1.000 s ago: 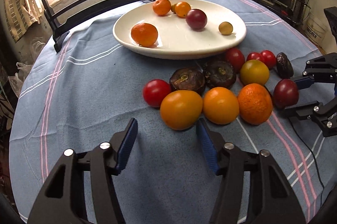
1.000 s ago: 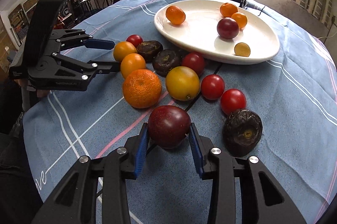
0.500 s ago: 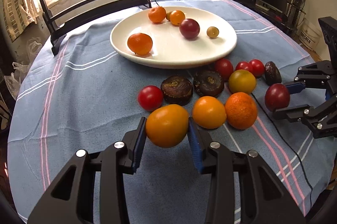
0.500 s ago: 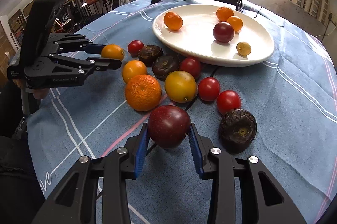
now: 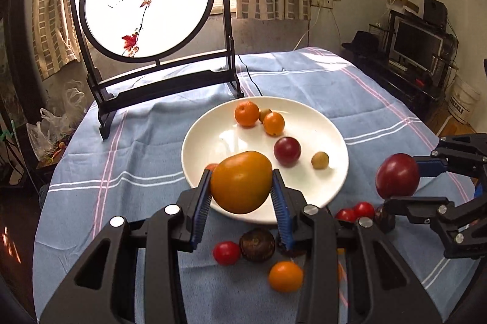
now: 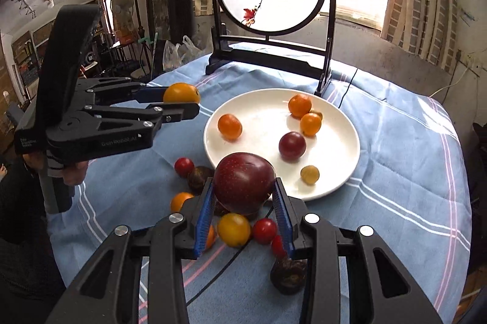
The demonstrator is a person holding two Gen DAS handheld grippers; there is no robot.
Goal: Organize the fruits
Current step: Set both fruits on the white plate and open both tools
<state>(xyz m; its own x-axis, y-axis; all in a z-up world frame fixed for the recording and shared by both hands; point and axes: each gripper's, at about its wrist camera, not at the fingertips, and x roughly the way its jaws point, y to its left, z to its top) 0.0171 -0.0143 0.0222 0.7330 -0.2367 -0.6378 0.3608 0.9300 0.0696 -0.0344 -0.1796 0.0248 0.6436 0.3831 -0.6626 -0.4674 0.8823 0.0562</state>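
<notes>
From the left wrist, the left gripper [image 5: 241,187] is clamped on an orange fruit [image 5: 241,181], lifted over the near rim of the white plate [image 5: 304,129] ahead. Below lies a blue striped tablecloth [image 5: 146,159]; a bird screen [image 5: 146,4] stands beyond.

From the right wrist, the right gripper [image 6: 242,202] grips a dark red plum [image 6: 243,178] just short of the plate [image 6: 261,117]. Loose fruit lies beneath. To its left, the other gripper's side reads "Gen Robot.AI".

Blue tablecloth [image 5: 146,159] on the tabletop with white and pink stripes, white plate [image 5: 210,159], black claws with blue pads [image 5: 281,208]. Left claw [image 5: 242,196] has an orange fruit [image 5: 241,181], right claw [image 6: 243,202] a dark red plum [image 6: 244,178].
</notes>
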